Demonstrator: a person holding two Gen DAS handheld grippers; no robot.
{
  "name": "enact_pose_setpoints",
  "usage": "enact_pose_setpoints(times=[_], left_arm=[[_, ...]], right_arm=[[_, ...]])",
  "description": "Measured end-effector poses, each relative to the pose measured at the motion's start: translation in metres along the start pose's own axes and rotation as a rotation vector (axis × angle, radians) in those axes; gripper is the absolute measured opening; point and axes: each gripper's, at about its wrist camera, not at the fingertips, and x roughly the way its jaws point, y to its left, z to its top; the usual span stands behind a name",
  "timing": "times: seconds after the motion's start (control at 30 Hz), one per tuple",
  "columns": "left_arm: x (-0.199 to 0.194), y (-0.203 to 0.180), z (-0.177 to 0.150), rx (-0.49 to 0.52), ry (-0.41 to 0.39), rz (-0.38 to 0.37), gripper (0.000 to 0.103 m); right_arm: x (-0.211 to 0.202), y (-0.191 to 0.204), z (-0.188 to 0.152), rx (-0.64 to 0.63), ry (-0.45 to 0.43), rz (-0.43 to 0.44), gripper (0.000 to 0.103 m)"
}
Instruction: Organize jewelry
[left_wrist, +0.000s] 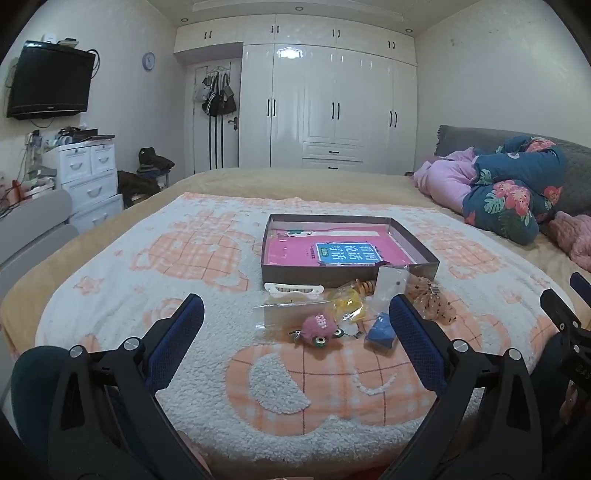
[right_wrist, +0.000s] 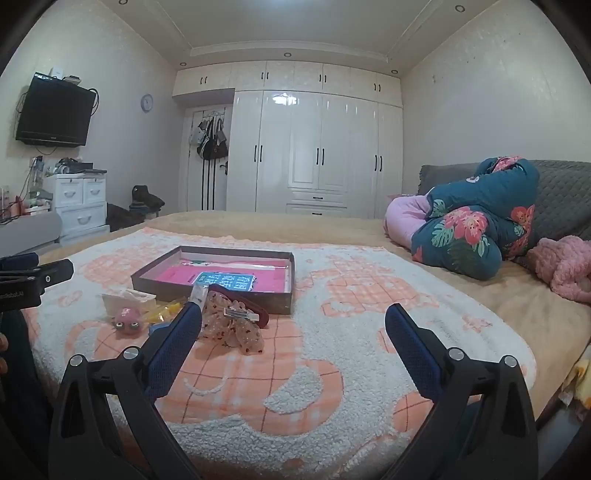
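1. A white-and-orange blanket (left_wrist: 207, 266) covers the bed's near end and carries everything.
2. A shallow dark box (left_wrist: 424, 254) sits mid-blanket, toward the far edge; inside lie a pink sheet (left_wrist: 291, 251) and a blue printed card (left_wrist: 351, 254).
3. Just beside the box's near wall lies the jewelry pile: speckled hair bow (right_wrist: 236, 328), white comb (left_wrist: 291, 290), yellow packet (left_wrist: 349, 304), pink fuzzy charm (left_wrist: 319, 326), blue piece (left_wrist: 380, 332).
4. The left gripper (left_wrist: 295, 325) and right gripper (right_wrist: 293, 328) both hover spread wide, holding nothing.

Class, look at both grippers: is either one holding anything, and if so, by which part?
Nothing is held. The left gripper and right gripper are both open above the blanket.
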Motion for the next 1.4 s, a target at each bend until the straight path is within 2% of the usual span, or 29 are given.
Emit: enact_pose_setpoints(times=[1.4], left_arm=[[0.0011, -0.0003, 0.0001, 0.01, 0.003, 0.012, 0.092]], right_arm=[[0.0018, 0.0008, 0.001, 0.011, -0.002, 0.011, 0.097]])
